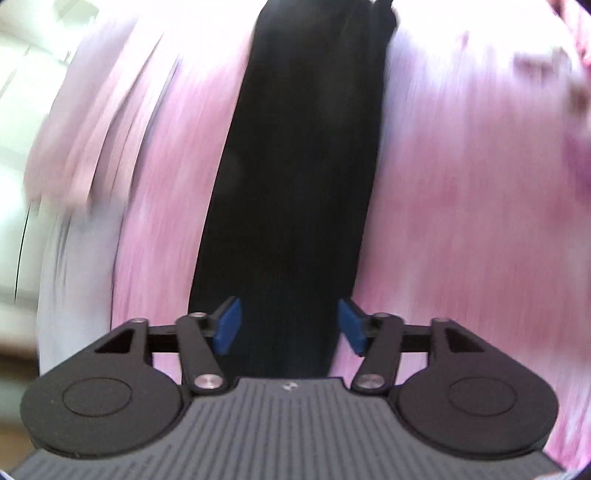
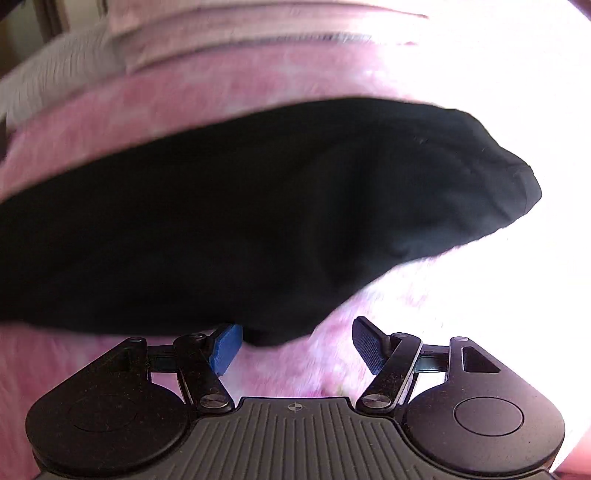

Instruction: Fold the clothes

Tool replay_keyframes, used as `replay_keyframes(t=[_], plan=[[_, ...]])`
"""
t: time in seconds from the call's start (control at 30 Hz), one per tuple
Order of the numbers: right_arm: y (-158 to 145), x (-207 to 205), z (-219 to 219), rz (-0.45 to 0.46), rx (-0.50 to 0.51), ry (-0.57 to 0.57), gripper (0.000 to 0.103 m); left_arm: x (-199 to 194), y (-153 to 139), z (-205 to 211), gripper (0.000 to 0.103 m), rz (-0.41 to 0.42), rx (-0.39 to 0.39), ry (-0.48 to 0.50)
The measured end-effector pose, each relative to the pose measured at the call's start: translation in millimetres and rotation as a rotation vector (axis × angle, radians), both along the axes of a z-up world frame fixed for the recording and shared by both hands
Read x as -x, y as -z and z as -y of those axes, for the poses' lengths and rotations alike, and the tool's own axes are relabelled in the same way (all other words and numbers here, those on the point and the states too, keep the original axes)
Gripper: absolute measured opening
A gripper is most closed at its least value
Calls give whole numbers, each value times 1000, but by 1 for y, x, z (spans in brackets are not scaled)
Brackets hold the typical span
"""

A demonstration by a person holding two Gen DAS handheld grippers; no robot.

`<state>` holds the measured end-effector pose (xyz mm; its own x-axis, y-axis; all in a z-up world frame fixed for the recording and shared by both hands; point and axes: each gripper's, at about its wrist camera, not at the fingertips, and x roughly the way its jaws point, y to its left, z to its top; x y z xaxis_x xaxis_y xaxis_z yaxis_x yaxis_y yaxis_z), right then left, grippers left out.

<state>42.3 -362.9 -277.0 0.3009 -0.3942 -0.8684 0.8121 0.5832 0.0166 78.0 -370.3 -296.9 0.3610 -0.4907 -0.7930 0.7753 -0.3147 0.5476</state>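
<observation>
Black garment (image 1: 295, 177) lies folded into a long strip on pink bedding (image 1: 461, 221); bedding is probably a bed cover, view is blurred. L gripper (image 1: 289, 325): jaws apart over the strip's near end, pads clear of cloth. R gripper (image 2: 297, 343): jaws apart, nothing gripped, garment just ahead.

This looks like a bedroom in a home: a bed spread with a pink mottled sheet (image 2: 184, 99), what seem to be folded pink bedding edges (image 2: 229, 26) at its far side, pale furniture (image 1: 22, 92) beyond.
</observation>
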Motion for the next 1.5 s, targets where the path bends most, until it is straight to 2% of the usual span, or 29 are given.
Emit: replay_keyframes(t=[0.1, 0.2, 0.23, 0.27, 0.33, 0.47, 0.57, 0.7, 0.83, 0.9, 0.97, 1.0, 1.03, 1.07, 1.23, 1.37, 1.4, 1.5], plan=[[-3, 8, 21, 67, -17, 32, 69, 39, 5, 65, 63, -60, 62, 99], [-1, 14, 36, 119, -58, 40, 69, 65, 21, 116, 63, -73, 71, 158], [0, 15, 39, 125, -67, 32, 69, 68, 27, 128, 56, -70, 54, 165], [1, 16, 38, 131, -71, 25, 69, 70, 34, 139, 33, -68, 27, 169], [1, 19, 37, 142, -76, 12, 69, 66, 40, 152, 8, -92, -27, 159], [1, 32, 17, 182, -107, 52, 69, 45, 21, 158, 3, -205, -60, 128], [8, 32, 1, 210, -152, 86, 69, 28, 6, 163, 2, -227, -26, 112], [18, 17, -9, 269, -159, 159, 69, 10, -9, 172, 2, -205, 44, 111], [25, 3, 0, 335, -116, 309, 69, 7, -7, 173, 2, -143, 60, 182], [31, -2, 7, 367, -128, 384, 69, 9, -3, 171, 2, -123, 63, 222], [32, -3, 11, 354, -125, 393, 69, 12, 2, 165, 2, -92, 78, 261], [32, -4, 13, 346, -122, 395, 58, 14, 5, 162, 2, -74, 86, 280], [29, -1, 13, 325, -126, 388, 42, 18, 8, 158, 2, -60, 93, 303], [25, 3, 13, 301, -132, 380, 7, 22, 11, 153, 2, -49, 99, 331], [-1, 40, 4, 256, -161, 329, 4, 56, 45, 119, 2, 10, 65, 510], [10, 51, 6, 251, -215, 322, 4, 68, 69, 112, 2, 15, 16, 509], [13, 52, 7, 244, -212, 377, 4, 69, 72, 111, 3, 19, 3, 507], [9, 55, 4, 229, -202, 356, 8, 65, 71, 106, 6, 7, -31, 471]])
